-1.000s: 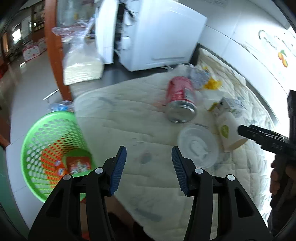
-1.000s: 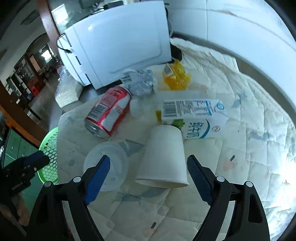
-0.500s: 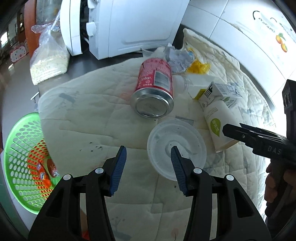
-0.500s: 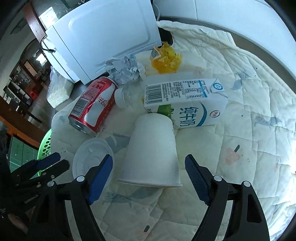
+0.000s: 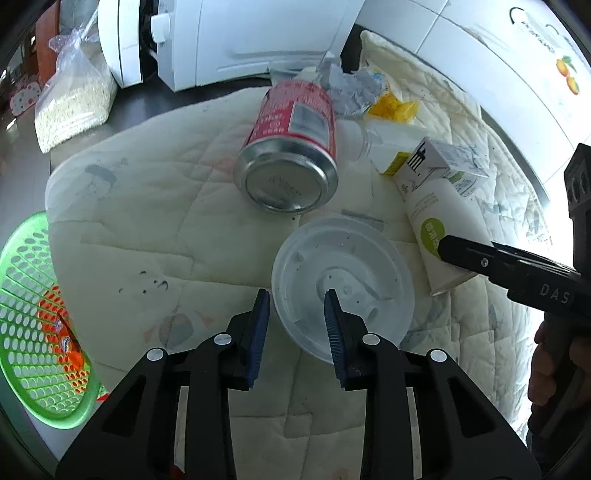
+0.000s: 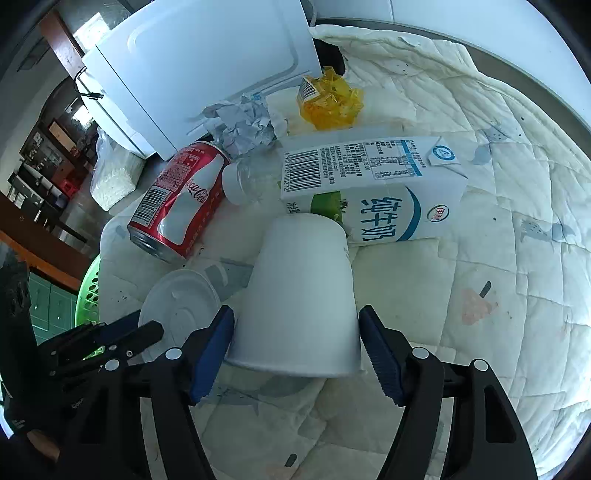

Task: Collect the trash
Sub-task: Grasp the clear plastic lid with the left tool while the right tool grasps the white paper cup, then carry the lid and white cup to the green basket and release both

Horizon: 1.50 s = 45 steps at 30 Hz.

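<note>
A clear plastic lid lies flat on the quilted cloth; my left gripper is open with its fingers straddling the lid's near left edge. A white paper cup lies on its side, mouth toward me; my right gripper is open with a finger on each side of the cup's rim. A red cola can lies on its side behind the lid. A milk carton, crumpled paper, a yellow wrapper and a small clear bottle lie further back.
A green basket holding some orange packets stands on the floor to the left, below the table edge. A white appliance stands at the back, with a plastic bag of grain beside it. The right gripper shows in the left wrist view.
My left gripper moved forward and right, from near the table edge to the lid, and narrowed somewhat. My right gripper advanced until its fingers flank the cup's rim.
</note>
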### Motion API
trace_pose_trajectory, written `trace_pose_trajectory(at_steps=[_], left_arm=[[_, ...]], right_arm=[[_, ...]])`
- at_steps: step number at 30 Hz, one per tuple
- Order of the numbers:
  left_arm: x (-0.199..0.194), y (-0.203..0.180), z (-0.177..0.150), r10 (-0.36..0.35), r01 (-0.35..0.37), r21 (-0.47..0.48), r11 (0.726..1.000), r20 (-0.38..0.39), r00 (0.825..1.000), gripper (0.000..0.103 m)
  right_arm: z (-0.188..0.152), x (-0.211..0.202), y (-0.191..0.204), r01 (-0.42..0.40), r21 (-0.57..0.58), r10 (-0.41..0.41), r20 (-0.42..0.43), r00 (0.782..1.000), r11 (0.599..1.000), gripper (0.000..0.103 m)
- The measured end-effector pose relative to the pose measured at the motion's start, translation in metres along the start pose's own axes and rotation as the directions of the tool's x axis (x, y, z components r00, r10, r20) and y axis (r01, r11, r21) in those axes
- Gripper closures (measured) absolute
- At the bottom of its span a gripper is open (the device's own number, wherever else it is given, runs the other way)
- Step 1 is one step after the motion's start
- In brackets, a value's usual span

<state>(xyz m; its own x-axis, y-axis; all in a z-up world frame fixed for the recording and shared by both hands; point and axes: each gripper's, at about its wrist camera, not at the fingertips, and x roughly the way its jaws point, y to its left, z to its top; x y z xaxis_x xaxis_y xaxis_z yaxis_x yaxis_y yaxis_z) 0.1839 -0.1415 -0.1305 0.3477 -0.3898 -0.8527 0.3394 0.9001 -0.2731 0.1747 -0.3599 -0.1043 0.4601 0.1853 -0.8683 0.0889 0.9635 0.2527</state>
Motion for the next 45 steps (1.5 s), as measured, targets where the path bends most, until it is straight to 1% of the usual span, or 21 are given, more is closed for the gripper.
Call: trace_pose_trajectory(at_steps=[2, 3, 5, 8, 9, 10, 15, 19, 22, 28, 31, 34, 37, 39, 42, 45], left_arm=[[0.003, 0.000, -0.001, 0.001, -0.001, 0.000, 1.000, -0.003, 1.000, 0.073], [0.004, 0.000, -0.001, 0.000, 0.000, 0.000, 1.000, -0.003, 1.000, 0.078], [0.005, 0.000, -0.001, 0.000, 0.000, 0.001, 1.000, 0.001, 1.000, 0.080], [0.004, 0.002, -0.001, 0.006, -0.006, 0.000, 1.000, 0.015, 1.000, 0.089], [0.003, 0.002, 0.000, 0.011, -0.011, -0.001, 1.000, 0.017, 1.000, 0.095], [0.003, 0.004, 0.000, 0.007, -0.007, -0.007, 1.000, 0.016, 1.000, 0.097], [-0.012, 0.007, -0.004, 0.011, -0.011, -0.014, 1.000, 0.042, 0.999, 0.098], [-0.035, 0.013, -0.007, 0.014, -0.012, -0.022, 1.000, 0.085, 0.996, 0.099], [-0.055, 0.022, -0.010, 0.025, -0.020, -0.042, 0.999, 0.116, 0.993, 0.099], [-0.105, 0.064, -0.025, 0.070, -0.047, -0.119, 0.992, 0.197, 0.978, 0.099], [-0.132, 0.090, -0.033, 0.117, -0.078, -0.165, 0.983, 0.244, 0.963, 0.099], [-0.154, 0.119, -0.040, 0.195, -0.139, -0.210, 0.968, 0.273, 0.942, 0.099], [-0.166, 0.152, -0.045, 0.259, -0.184, -0.271, 0.945, 0.273, 0.926, 0.099], [-0.170, 0.175, -0.051, 0.303, -0.217, -0.312, 0.925, 0.259, 0.917, 0.099], [-0.170, 0.204, -0.057, 0.342, -0.246, -0.359, 0.900, 0.234, 0.910, 0.099], [-0.165, 0.228, -0.062, 0.372, -0.270, -0.400, 0.876, 0.202, 0.906, 0.099]], right_arm=[[0.001, 0.001, 0.001, 0.001, -0.002, -0.001, -0.001, 1.000, 1.000, 0.036], [0.001, 0.002, 0.001, 0.002, -0.002, -0.002, -0.002, 1.000, 1.000, 0.036], [0.001, 0.002, 0.001, 0.004, -0.002, -0.004, -0.002, 1.000, 1.000, 0.037], [0.000, -0.001, 0.001, 0.002, 0.003, -0.002, 0.009, 1.000, 1.000, 0.039], [0.000, -0.003, 0.000, 0.002, 0.007, -0.002, 0.014, 1.000, 1.000, 0.039], [-0.001, -0.005, 0.000, 0.001, 0.012, -0.001, 0.019, 1.000, 1.000, 0.039], [-0.008, -0.017, 0.001, -0.015, 0.020, 0.014, 0.046, 0.999, 1.000, 0.040], [-0.014, -0.031, 0.010, -0.045, 0.010, 0.044, 0.074, 0.996, 0.999, 0.040], [-0.018, -0.040, 0.024, -0.071, -0.015, 0.072, 0.087, 0.994, 0.997, 0.040], [-0.025, -0.049, 0.074, -0.153, -0.100, 0.162, 0.090, 0.983, 0.983, 0.040], [-0.026, -0.048, 0.108, -0.210, -0.159, 0.223, 0.071, 0.972, 0.965, 0.040], [-0.025, -0.039, 0.150, -0.272, -0.217, 0.286, 0.035, 0.958, 0.937, 0.040], [-0.025, -0.022, 0.192, -0.319, -0.266, 0.328, -0.009, 0.945, 0.910, 0.040], [-0.026, -0.011, 0.216, -0.343, -0.289, 0.348, -0.038, 0.937, 0.893, 0.039], [-0.028, 0.013, 0.257, -0.359, -0.339, 0.354, -0.080, 0.932, 0.870, 0.039], [-0.029, 0.035, 0.284, -0.368, -0.359, 0.354, -0.106, 0.929, 0.858, 0.039]])
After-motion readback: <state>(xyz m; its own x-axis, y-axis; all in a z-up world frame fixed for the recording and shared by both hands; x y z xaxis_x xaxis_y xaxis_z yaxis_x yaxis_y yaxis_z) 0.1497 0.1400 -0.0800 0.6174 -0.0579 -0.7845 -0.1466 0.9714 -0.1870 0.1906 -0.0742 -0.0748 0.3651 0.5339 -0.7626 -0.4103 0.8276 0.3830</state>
